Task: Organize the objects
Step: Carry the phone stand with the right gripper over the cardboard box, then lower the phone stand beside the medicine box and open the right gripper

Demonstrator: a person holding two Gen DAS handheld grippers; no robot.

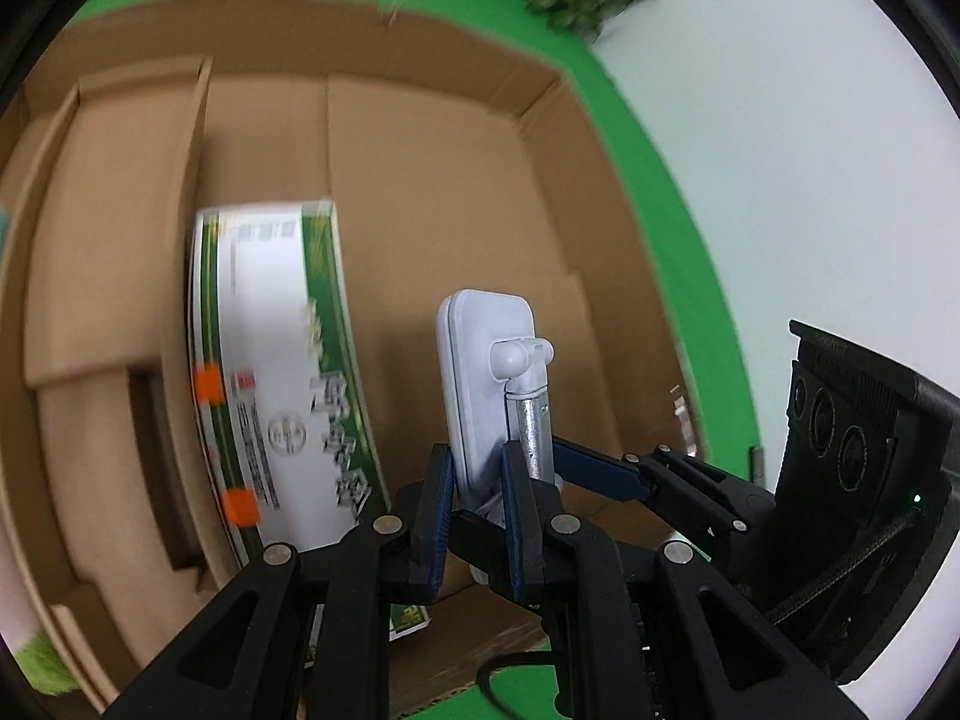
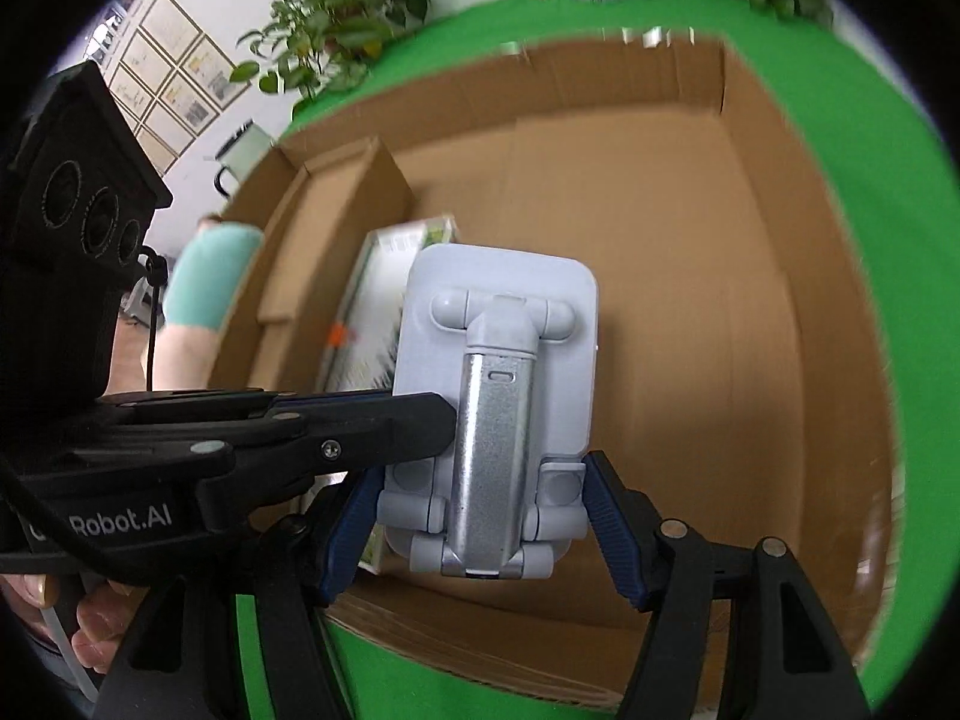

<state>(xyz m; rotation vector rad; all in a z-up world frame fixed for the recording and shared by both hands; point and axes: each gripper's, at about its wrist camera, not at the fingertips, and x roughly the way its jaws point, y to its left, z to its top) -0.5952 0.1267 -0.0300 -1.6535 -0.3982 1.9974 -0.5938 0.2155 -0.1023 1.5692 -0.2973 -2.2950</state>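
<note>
A folded white and silver phone stand [image 1: 480, 384] is held above an open cardboard box [image 1: 420, 156]. My left gripper [image 1: 477, 480] is shut on its thin edges, seen edge-on. In the right wrist view the stand [image 2: 498, 396] shows its back face with the silver arm. My right gripper [image 2: 480, 516] stands with its blue pads on either side of the stand's lower end, touching or nearly touching it. The left gripper's finger [image 2: 360, 420] comes in from the left onto the stand. A white and green carton [image 1: 270, 372] lies inside the box; it also shows in the right wrist view [image 2: 384, 276].
The box [image 2: 750, 300] sits on a green cloth [image 2: 840, 150]. A cardboard divider [image 1: 192, 228] stands left of the carton. Potted plants [image 2: 348, 18] stand behind the box. The right gripper's black camera body [image 1: 858, 450] is close on the right.
</note>
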